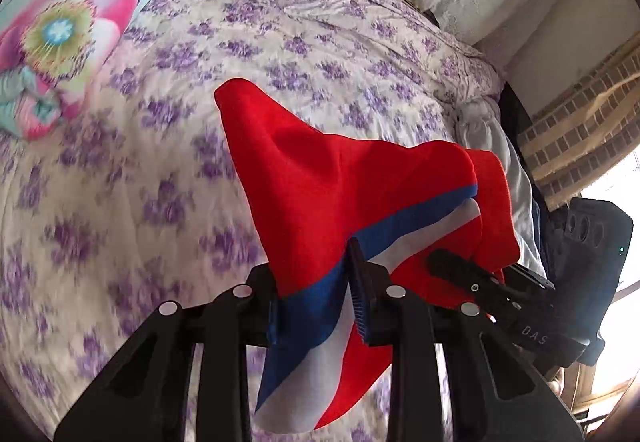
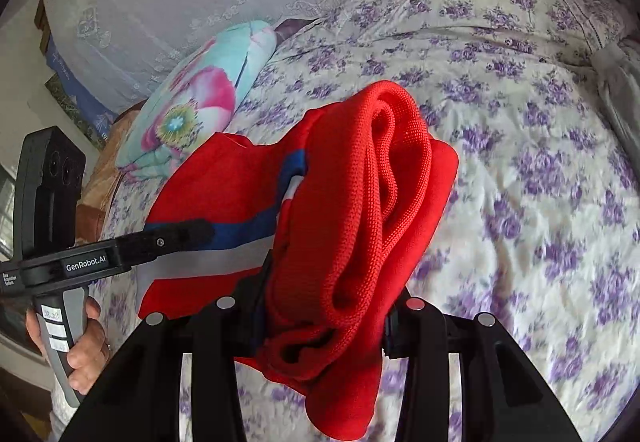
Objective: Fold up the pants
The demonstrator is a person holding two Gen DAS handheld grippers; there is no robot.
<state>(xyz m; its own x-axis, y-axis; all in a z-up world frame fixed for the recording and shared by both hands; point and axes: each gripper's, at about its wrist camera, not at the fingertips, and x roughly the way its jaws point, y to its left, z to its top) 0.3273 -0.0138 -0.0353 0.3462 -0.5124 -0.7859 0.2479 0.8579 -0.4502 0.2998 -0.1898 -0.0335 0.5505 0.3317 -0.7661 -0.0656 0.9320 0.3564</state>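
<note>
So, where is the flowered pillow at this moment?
The flowered pillow lies at the upper left in both wrist views, on the purple-flowered bedspread near the lace-covered headboard, apart from the red pants.

Soft daylight, strong fisheye warp, motion blur on the bedding

Both views are evenly bright with no hard shadows. In the left wrist view a window [image 1: 618,178] at the right edge is blown out to white. The purple-flowered bedspread [image 1: 120,202] smears with motion blur toward the lower edges, while the red pants [image 2: 360,202] stay sharp enough to show their knit. Straight lines bow at the rims, and dark vignette fills the corners.
</note>
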